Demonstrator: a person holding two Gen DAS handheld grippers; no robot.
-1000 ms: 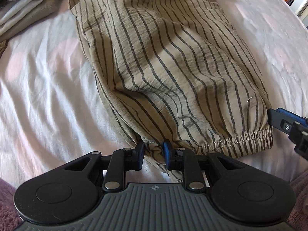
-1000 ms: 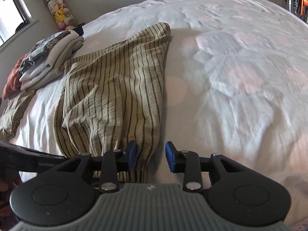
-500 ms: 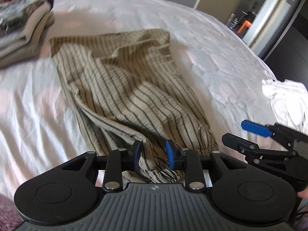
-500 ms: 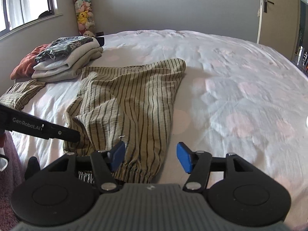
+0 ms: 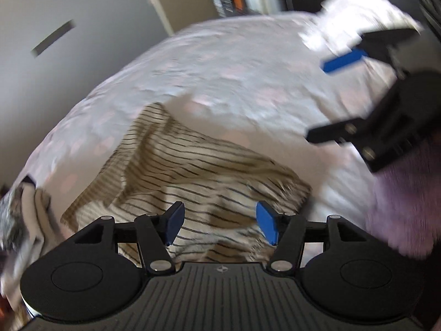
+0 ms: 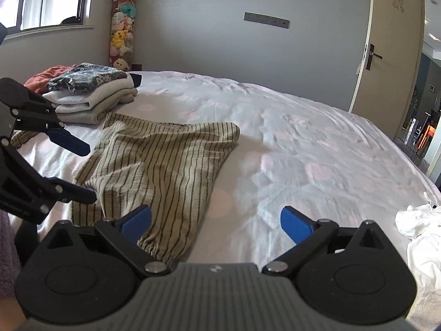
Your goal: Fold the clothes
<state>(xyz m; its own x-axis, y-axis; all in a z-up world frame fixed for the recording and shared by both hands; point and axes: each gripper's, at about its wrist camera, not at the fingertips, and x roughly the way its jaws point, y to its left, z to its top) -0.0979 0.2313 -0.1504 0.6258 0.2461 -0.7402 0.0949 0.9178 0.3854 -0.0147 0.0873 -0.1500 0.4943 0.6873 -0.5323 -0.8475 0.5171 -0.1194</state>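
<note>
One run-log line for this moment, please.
left gripper: open | right gripper: open | striped trousers: flat on bed, unheld | folded stack: beside

A home bedroom: a bed [image 6: 303, 143], folded clothes [image 6: 91, 96], stacked plush toys [image 6: 122, 27].

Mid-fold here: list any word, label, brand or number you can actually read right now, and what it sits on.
No text reads whole.
Left gripper: white lettering on its lower arm, cut off by the edge of the right wrist view and too blurred to read.
Right gripper and left wrist mount: a small emblem only, no letters.
Striped garment, folded clothes stack: no label shows.
</note>
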